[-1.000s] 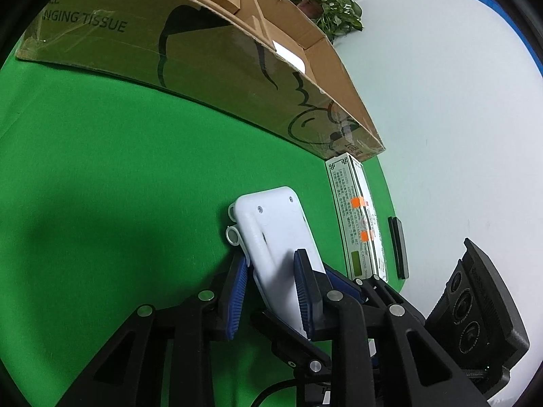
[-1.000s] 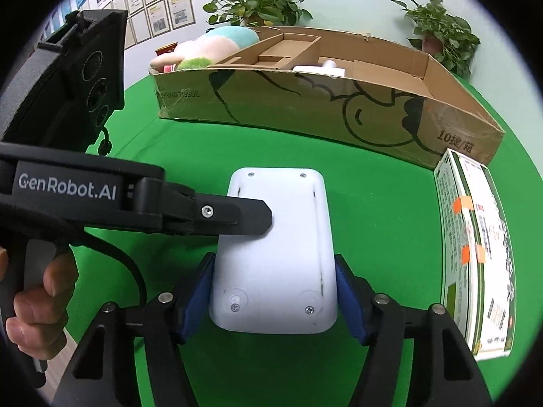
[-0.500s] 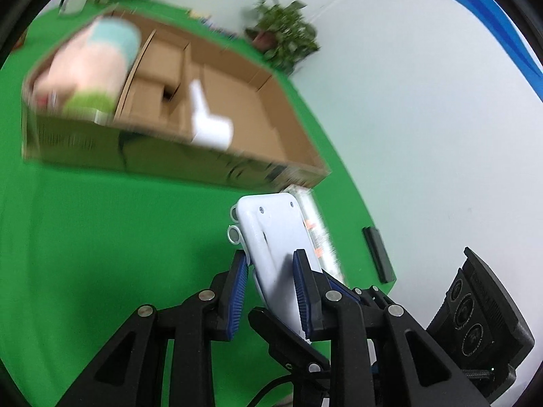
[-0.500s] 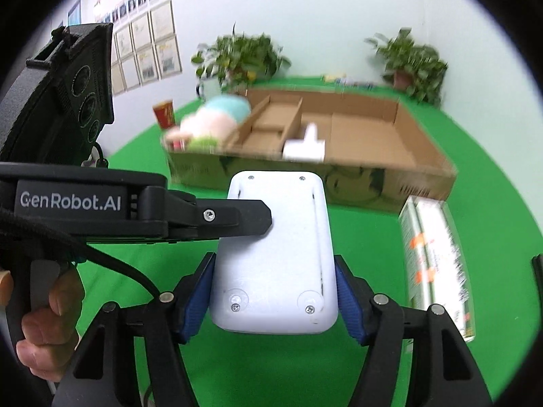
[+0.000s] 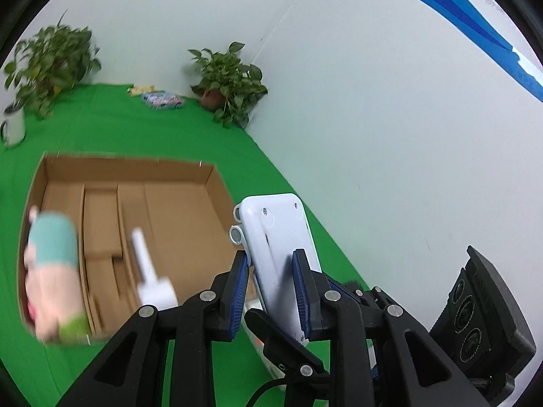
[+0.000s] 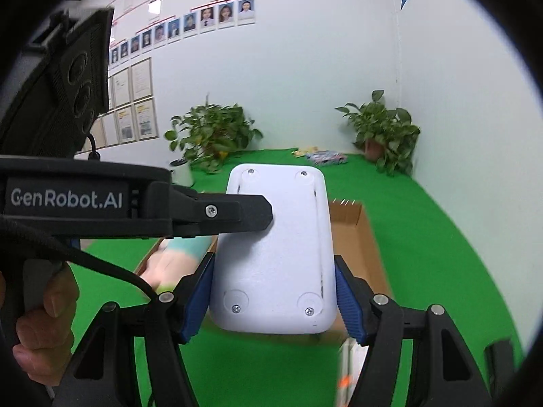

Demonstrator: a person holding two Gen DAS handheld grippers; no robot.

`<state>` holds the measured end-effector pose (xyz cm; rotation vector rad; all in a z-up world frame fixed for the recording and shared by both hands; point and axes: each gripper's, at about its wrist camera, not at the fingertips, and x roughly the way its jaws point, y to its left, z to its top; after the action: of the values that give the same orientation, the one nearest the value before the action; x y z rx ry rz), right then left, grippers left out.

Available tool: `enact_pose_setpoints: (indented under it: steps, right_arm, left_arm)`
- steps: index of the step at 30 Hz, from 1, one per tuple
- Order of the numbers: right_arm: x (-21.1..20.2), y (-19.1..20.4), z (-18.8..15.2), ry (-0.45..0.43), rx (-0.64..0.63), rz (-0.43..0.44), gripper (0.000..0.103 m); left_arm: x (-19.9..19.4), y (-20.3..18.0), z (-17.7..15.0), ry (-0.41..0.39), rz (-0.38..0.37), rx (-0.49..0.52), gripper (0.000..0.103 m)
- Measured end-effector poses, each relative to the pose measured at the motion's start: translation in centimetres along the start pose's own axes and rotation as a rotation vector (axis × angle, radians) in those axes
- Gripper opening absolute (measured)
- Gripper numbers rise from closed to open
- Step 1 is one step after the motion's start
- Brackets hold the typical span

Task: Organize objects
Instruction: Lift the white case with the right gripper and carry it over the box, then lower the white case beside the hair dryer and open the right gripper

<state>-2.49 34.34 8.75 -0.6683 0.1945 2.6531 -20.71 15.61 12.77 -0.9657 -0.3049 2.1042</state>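
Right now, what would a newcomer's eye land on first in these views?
The white device, gripped from two sides: the right hand-held gripper across its width, the left hand-held gripper on its thin edge. Behind it on the green table lies the open cardboard box, a pink-and-teal plush toy at its left end.

1. A leafy potted plant [image 5: 229, 86] stands in the corner at about 12 o'clock.
2. A second plant [image 5: 51, 64] sits at 10 o'clock, in a white mug [image 5: 13, 125].
3. Framed papers [image 6: 135, 101] hang at 10 o'clock on the wall.
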Motion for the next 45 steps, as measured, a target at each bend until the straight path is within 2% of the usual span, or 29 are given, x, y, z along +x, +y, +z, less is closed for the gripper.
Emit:
enact_pose_setpoints:
  steps: [2, 6, 10, 13, 18, 23, 28, 40, 45]
  right_arm:
    - [1.1, -1.5, 2.2, 0.011, 0.012, 0.005, 0.065]
    - [3.6, -2.9, 5.2, 0.040, 0.036, 0.000, 0.065]
    - [5.9, -3.8, 5.7, 0.086, 0.064, 0.006, 0.065]
    - [7.6, -4.3, 5.0, 0.123, 0.084, 0.013, 0.065]
    - [11.4, -5.4, 2.2, 0.214, 0.119, 0.041, 0.065]
    - [15.5, -6.1, -2.8, 0.349, 0.182, 0.080, 0.065]
    - [18.2, -6.4, -7.1, 0.474, 0.236, 0.114, 0.065]
    - [22.3, -5.8, -8.1, 0.645, 0.208, 0.180, 0.066]
    - [22.6, -5.6, -8.2, 0.667, 0.201, 0.214, 0.068]
  left_arm:
    - [1.1, -0.1, 3.0, 0.009, 0.003, 0.002, 0.023]
    - [3.3, 0.2, 6.9, 0.036, 0.000, -0.002, 0.023]
    - [5.7, 1.3, 8.9, 0.076, 0.008, -0.021, 0.023]
    - [8.1, 2.8, 9.0, 0.106, 0.017, -0.040, 0.023]
    - [12.2, 6.3, 6.8, 0.178, 0.038, -0.081, 0.023]
    - [15.7, 10.2, 0.6, 0.287, 0.067, -0.145, 0.022]
    - [19.4, 13.1, -3.1, 0.375, 0.093, -0.200, 0.021]
    - [20.7, 16.1, -4.2, 0.430, 0.133, -0.279, 0.021]
    - [20.1, 16.2, -4.0, 0.424, 0.148, -0.259, 0.018]
